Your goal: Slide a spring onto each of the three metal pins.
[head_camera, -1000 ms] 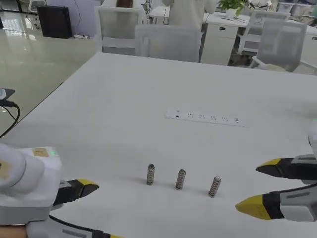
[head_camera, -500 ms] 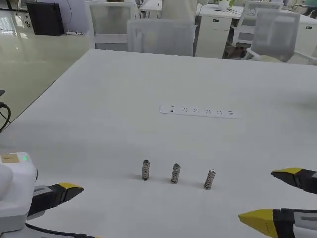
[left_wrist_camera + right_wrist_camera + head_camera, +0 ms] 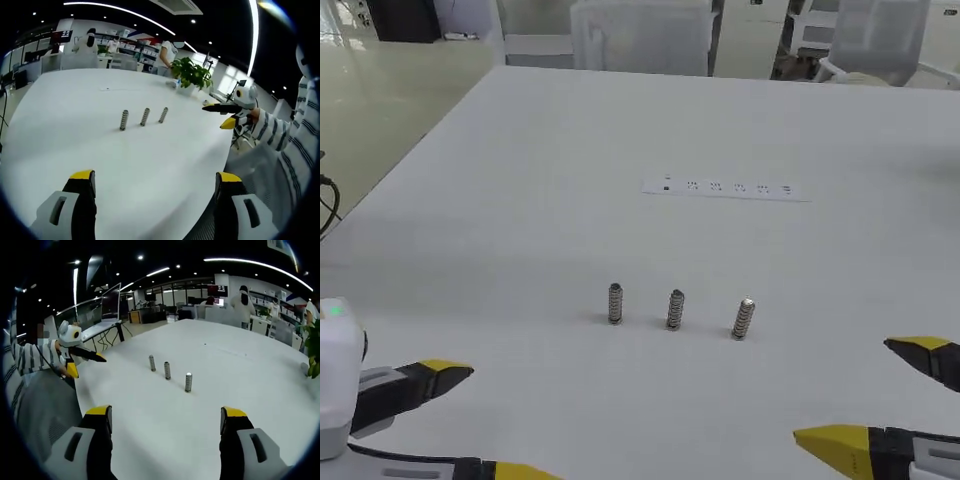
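Desk [image 3: 470, 200]: white and wide, it runs from the bottom of the head view up to the top part. The task's things stand on it.
Left tongs [image 3: 510, 420]: in the lower left corner of the head view, with a white body and black jaws with yellow tips. The jaws stand wide apart and there is nothing between them. They are well apart from the springs.
Left spring [image 3: 615, 303]: a little left of the centre of the frame, upright on the desk, the first in a short row.
Middle spring [image 3: 675, 310]: near the first one on its right, upright, touching neither neighbour.
Power strip [image 3: 725, 188]: a flat white strip with sockets, above the row in the frame and well apart from it.
Right spring [image 3: 743, 319]: the last in the row. Its top leans a little to the right.
Pin [image 3: 188, 375]: in the right gripper view a bright metal top shows at the upper end of the nearest spring. The coil hides the rest of it.
Right tongs [image 3: 840, 390]: in the lower right corner of the head view. The yellow-tipped jaws are spread wide and hold nothing, well apart from the row.
Chair [image 3: 880, 30]: grey, at the upper right of the head view, behind the far edge of the desk.
Striped sleeve [image 3: 300, 140]: at the right edge of the left gripper view.
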`<state>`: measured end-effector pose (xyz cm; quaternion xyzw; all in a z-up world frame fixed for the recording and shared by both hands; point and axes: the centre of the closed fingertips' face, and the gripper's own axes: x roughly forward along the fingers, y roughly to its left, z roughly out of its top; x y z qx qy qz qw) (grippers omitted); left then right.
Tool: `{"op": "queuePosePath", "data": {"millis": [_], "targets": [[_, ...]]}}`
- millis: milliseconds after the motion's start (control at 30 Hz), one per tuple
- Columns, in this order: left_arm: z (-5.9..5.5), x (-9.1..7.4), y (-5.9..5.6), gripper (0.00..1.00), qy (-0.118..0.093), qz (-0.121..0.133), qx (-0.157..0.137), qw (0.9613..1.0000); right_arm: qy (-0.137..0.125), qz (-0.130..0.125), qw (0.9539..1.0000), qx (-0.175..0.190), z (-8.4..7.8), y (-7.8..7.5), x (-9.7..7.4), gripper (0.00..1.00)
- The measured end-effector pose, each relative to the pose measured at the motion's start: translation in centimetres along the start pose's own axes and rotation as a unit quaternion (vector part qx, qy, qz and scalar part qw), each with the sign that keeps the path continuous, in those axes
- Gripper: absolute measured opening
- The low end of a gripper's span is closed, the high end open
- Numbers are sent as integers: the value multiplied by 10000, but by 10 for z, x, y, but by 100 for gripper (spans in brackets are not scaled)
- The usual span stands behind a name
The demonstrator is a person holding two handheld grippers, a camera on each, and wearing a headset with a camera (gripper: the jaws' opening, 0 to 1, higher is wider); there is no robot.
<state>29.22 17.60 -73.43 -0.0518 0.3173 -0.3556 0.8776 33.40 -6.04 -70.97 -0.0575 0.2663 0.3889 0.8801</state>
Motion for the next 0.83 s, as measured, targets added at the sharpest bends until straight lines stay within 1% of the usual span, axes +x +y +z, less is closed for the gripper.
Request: {"op": "queuePosePath", "data": {"millis": [33, 200, 433, 567, 700, 833], "targets": [[-3, 0, 0, 98, 25, 13, -10, 10000, 20, -10, 10000, 3, -2, 0, 0, 88], [-8, -1, 1, 98, 55, 39, -93, 9999, 39, -57, 9999, 103, -9, 1, -1, 91], [-6, 0, 3, 98, -11, 99, -140, 9999, 52, -104, 9996, 249, -23, 6, -2, 98], [-6, 0, 3, 98, -42, 119, -162, 9998, 172, -150, 9993, 301, -32, 7, -2, 100], [-9, -1, 3, 98, 2, 134, -141, 9998, 191, -210, 9989, 384, -38, 6, -4, 100], [-13, -3, 3, 98, 36, 154, -151, 9998, 232, -236, 9988, 349, -43, 8, -5, 100]]}}
